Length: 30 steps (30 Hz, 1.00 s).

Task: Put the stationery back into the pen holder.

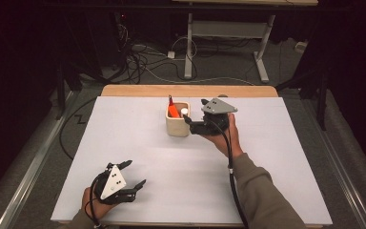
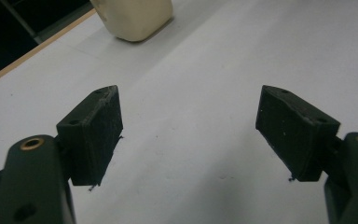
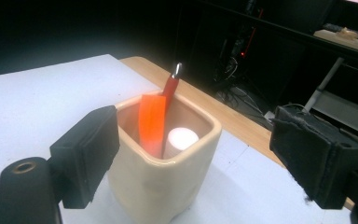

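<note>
A cream ceramic pen holder (image 3: 165, 172), square in plan with rounded corners and a glossy glaze, stands upright toward the far middle of the white table top (image 1: 138, 157). It holds three items: a red pen (image 3: 171, 84) with a metal tip, leaning against the far wall; a flat orange piece (image 3: 151, 122), possibly a blade or marker, standing on end; and a white round-topped object (image 3: 182, 138) low in the cup, whose kind cannot be told. Their upright or leaning poses follow from the holder's narrow walls, which prop long items on end.

The right gripper (image 3: 193, 154) sits level just beside the holder, its jaws spread wide to either side of the rim and gripping nothing; the pads are matte black and rough-edged. This stance suits a release of an item into the cup, or a reach for one. The right hand (image 1: 221, 136) carries it from below, a dark cable trailing down the sleeve.

The left gripper (image 1: 133, 172) rests near the table's front left corner, well apart from the holder, jaws open and empty over the bare, smooth white surface. A wooden edge (image 1: 186, 90) borders the far side of the table.
</note>
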{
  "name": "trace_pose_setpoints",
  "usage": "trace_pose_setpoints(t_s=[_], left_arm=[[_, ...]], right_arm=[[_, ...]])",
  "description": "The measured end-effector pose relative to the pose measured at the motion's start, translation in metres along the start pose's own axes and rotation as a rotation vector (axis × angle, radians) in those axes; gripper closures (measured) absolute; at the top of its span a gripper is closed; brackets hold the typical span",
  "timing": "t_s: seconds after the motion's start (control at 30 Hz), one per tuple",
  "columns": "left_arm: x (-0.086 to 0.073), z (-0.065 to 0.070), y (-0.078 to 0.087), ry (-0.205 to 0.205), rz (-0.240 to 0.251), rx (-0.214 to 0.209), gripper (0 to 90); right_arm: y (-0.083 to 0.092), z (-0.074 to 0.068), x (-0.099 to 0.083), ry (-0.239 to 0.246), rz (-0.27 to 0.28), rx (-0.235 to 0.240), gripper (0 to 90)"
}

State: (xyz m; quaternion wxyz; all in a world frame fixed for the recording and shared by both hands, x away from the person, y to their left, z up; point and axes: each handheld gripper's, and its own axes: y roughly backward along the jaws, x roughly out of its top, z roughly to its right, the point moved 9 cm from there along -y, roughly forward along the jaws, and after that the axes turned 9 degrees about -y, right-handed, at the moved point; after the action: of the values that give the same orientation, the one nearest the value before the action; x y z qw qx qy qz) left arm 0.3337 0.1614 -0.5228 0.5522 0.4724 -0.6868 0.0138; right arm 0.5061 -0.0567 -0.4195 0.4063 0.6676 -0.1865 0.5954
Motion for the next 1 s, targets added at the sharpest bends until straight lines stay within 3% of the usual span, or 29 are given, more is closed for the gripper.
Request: trace_pose_setpoints(t_s=[0.33, 1.0], left_arm=[[0.0, 0.001, 0.0, -0.008, -0.003, 0.001, 22.1], [0.001, 0.002, 0.0, -0.013, -0.005, -0.004, 22.0]], right_arm=[[0.017, -0.003, 0.004, 0.033, 0.008, -0.002, 17.2], [0.047, -0.007, -0.011, 0.036, -0.02, 0.029, 18.1]])
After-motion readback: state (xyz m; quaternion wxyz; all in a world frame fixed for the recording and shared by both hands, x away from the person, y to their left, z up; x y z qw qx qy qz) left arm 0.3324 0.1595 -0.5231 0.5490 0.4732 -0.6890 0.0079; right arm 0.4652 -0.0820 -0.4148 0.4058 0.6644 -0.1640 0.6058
